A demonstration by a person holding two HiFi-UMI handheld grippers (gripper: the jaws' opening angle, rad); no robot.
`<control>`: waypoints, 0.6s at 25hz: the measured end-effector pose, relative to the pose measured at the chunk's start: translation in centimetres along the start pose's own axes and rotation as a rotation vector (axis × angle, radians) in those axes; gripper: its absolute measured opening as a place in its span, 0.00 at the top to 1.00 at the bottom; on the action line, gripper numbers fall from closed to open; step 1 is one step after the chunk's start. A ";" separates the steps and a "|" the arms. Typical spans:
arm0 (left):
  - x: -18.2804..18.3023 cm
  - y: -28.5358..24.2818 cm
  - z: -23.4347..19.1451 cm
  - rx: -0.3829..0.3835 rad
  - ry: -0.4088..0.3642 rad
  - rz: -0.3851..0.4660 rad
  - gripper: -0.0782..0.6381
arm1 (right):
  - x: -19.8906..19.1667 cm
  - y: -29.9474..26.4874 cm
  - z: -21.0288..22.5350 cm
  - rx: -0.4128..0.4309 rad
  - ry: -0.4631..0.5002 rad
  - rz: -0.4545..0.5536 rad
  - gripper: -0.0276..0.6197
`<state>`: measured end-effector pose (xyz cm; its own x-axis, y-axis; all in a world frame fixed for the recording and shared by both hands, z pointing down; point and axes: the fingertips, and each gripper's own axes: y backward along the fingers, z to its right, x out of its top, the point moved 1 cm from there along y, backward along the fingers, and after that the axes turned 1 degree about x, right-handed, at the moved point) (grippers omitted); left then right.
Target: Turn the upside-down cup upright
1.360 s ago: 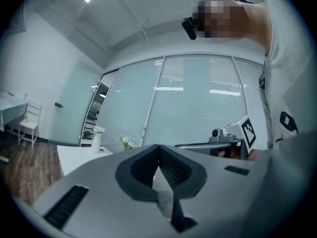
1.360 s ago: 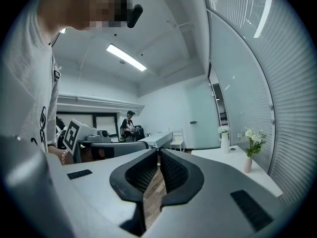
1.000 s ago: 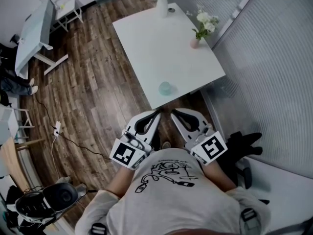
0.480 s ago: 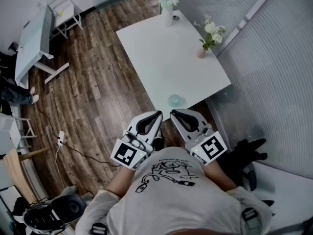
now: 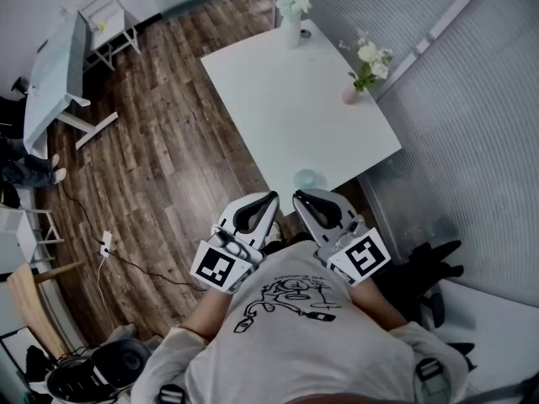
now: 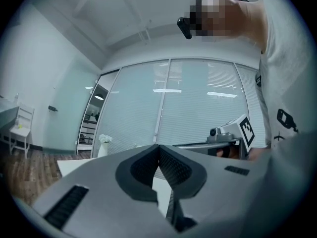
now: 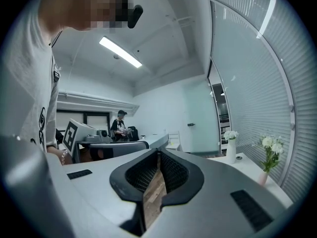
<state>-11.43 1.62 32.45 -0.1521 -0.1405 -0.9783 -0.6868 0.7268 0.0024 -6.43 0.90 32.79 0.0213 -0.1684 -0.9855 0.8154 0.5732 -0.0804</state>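
**Head view, read from left to right.** A side desk and a cable on the wooden floor lay at the far left, well apart from the work. The left claw was held level just in front of the person's chest. In its own view the left claw was clenched tip to tip with nothing between the pads. Just beyond the two claw tips, the pale teal cup stood on the white bench, close to the near edge and towards the near right corner. At this size its base and mouth could not be told apart, so the inverted pose rested on the task wording alone. A cup set at the near edge was probably placed there for easy reach. The right claw lay just beside the left, and its own view showed the right claw likewise clenched and empty. This paired, closed, level carriage suited an approach rather than a grasp: neither claw touched the cup, and one would have to release before taking it. A white vase at the far edge and a pink vase at the right edge, both holding flowers, stood well apart from the cup and seemed unlikely to hinder it. A glass wall with blinds bordered the bench on the right.
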 end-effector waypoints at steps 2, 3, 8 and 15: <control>-0.4 -0.4 0.0 -0.014 0.006 -0.005 0.89 | 0.0 0.0 0.3 -0.005 0.001 0.002 0.89; -0.5 -0.7 0.0 -0.022 0.011 -0.008 0.88 | -0.1 0.1 0.5 -0.008 0.002 0.000 0.89; -0.7 -2.4 -0.2 -0.035 0.014 -0.013 0.88 | 0.0 0.8 2.3 -0.024 -0.002 -0.002 0.89; -1.2 -5.0 0.2 -0.041 0.005 -0.016 0.89 | -0.2 1.3 4.5 -0.008 0.010 -0.002 0.89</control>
<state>-7.67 -1.68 33.55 -0.1447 -0.1555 -0.9772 -0.7177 0.6963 -0.0045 -2.77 -1.90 33.50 0.0142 -0.1613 -0.9868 0.8108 0.5794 -0.0831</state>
